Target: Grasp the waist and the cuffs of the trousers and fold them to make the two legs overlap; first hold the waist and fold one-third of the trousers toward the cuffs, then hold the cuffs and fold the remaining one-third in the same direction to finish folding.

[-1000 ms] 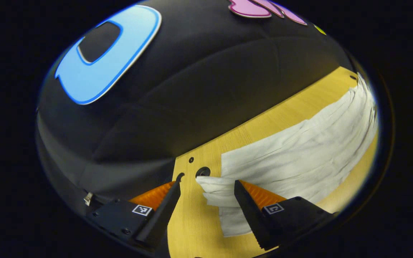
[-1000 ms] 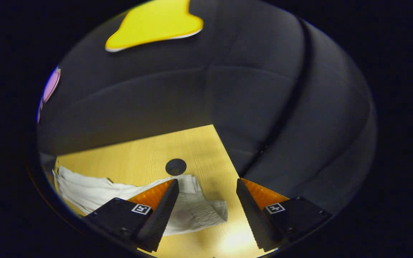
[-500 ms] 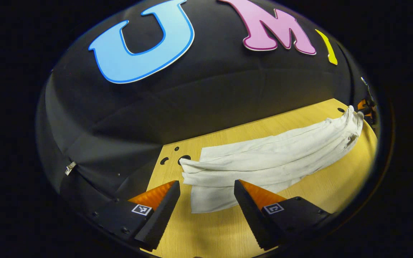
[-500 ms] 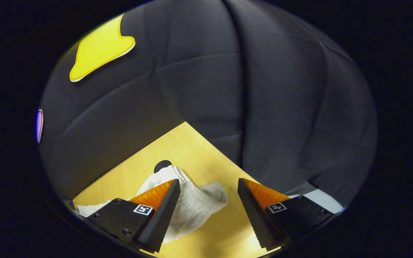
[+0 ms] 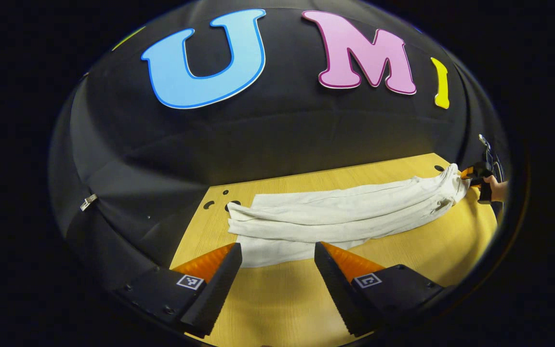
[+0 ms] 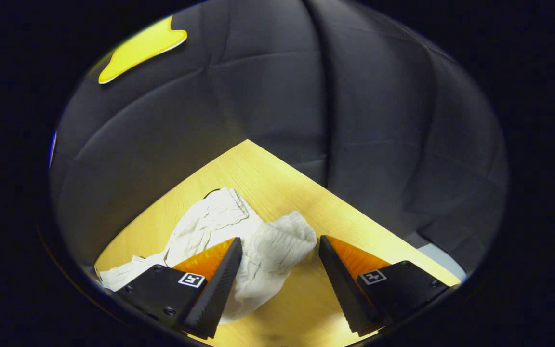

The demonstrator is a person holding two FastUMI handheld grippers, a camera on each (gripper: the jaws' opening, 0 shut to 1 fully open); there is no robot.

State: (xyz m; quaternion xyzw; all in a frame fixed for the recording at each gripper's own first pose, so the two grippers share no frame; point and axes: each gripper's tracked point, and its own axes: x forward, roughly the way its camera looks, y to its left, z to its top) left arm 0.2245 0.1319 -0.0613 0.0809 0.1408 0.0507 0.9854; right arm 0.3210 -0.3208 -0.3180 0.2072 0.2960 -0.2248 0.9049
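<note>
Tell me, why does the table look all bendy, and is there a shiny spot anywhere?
Left gripper view: the fisheye lens bows the table edge and stretches the trousers into a curve; lighting is even. Right gripper view: the table looks brighter beside the bunched trousers, a soft glare; both stay sharp.

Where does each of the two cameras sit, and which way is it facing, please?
Left gripper view: rides on the left tongs, open, looking across the wooden table along the white trousers toward the booth wall; far off, the right tongs and a hand at the trousers' far end.
Right gripper view: rides on the right tongs, open over the bunched end of the trousers, facing the table's corner.
Shared: the trousers, table and wall.
</note>
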